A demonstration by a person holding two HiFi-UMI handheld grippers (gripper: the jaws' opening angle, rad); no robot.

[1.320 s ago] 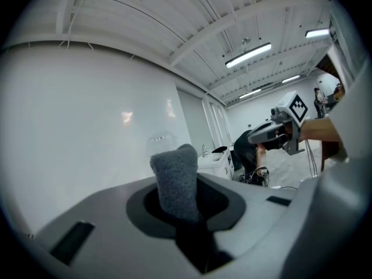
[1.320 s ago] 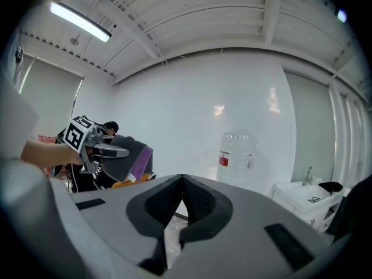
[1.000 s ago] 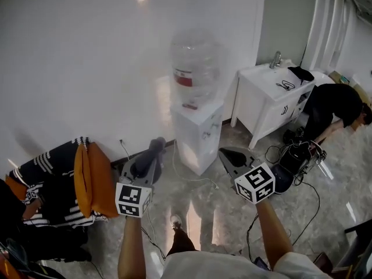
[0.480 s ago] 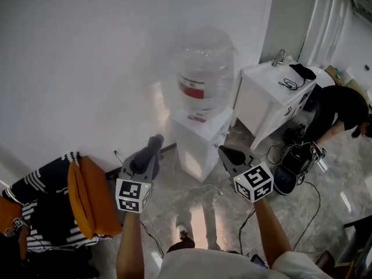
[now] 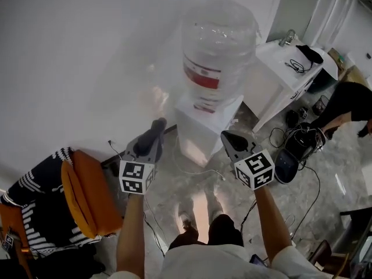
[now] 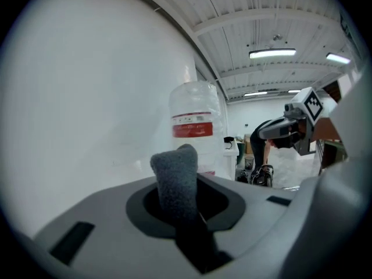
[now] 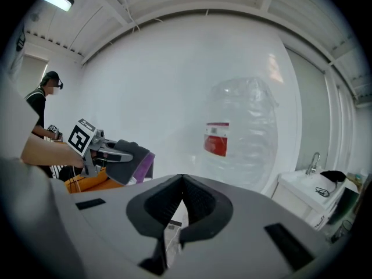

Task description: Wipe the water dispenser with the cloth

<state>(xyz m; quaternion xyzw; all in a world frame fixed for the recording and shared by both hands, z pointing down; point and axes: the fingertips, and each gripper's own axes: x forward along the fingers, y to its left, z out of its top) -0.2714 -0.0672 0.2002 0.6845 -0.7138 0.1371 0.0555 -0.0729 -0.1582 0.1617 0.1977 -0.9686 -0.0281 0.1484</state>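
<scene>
Grey cloth [image 6: 176, 178] pinched in the closed left gripper [image 5: 154, 131] | right gripper [image 5: 231, 139] closed, empty | white water dispenser [image 5: 200, 129] far, between both, apart | bottle [image 5: 220, 34] with red label [image 5: 201, 78], print unreadable

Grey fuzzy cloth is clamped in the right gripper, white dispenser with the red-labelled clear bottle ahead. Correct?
No. The grey fuzzy cloth is clamped in the left gripper, not the right gripper, whose jaws are together; the left gripper view shows it. The white dispenser with the red-labelled clear bottle is ahead.
</scene>
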